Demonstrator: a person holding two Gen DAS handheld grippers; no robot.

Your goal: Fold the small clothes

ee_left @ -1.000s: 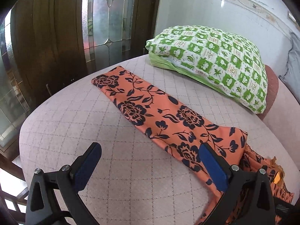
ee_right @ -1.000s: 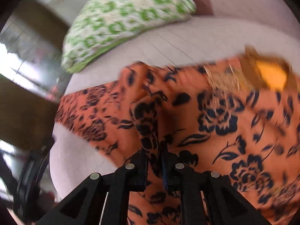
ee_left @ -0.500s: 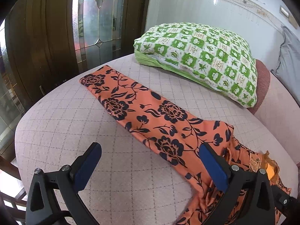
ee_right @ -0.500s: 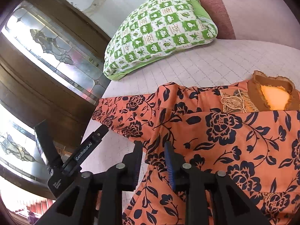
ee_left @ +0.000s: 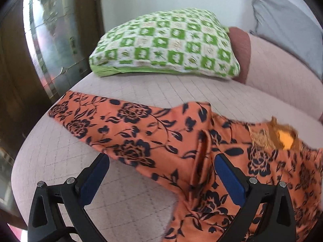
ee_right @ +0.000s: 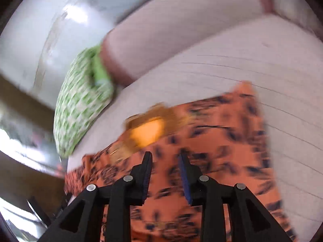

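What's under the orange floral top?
The orange floral top lies on the pink quilted mattress, which shows all around it. Anything beneath the fabric itself is covered.

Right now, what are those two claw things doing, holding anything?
Left gripper: open, holding nothing, over the dress.
Right gripper: open, holding nothing, above the dress.
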